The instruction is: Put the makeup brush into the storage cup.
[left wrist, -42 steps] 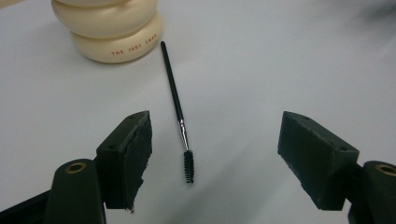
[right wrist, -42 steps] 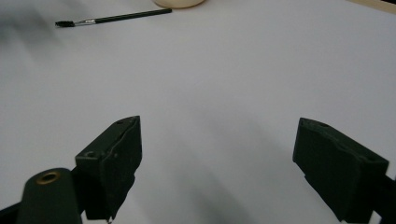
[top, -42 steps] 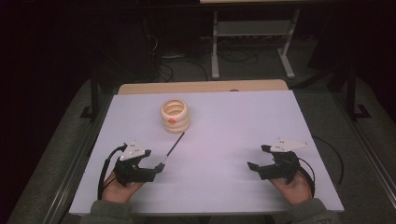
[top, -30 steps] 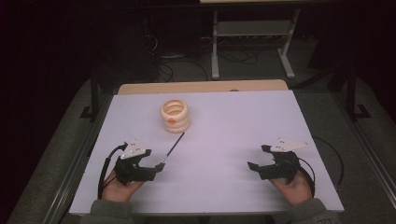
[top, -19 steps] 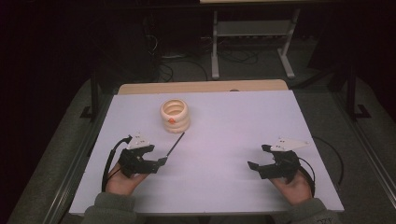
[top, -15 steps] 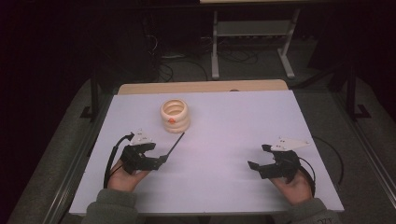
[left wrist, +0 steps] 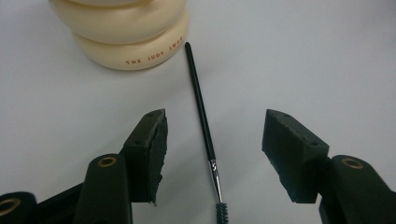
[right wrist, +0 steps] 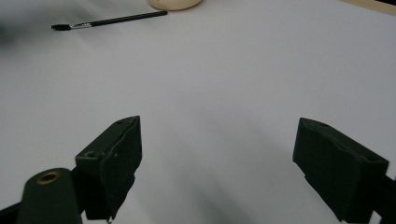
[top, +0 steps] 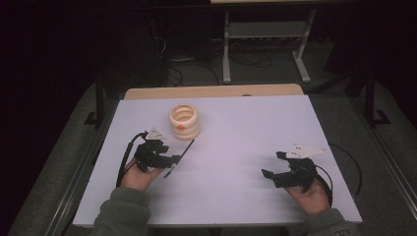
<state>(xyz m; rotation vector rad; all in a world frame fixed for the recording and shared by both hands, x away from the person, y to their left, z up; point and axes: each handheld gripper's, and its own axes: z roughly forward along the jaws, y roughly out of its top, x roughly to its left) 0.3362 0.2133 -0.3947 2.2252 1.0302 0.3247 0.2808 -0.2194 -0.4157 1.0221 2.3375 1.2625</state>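
Left claw (top: 173,161) is held low over the desk (top: 236,123) in the left hand (top: 140,172), near the desk's left-front part, pointing toward its far right. Its jaws stand apart w/o pressing on anything and have just been closing. Left sleeve (top: 120,214) comes in over the desk's front edge. Right claw (top: 270,169) sits in the right hand (top: 310,194) near the desk's right-front part, pointing left across the desk, jaws wide apart.
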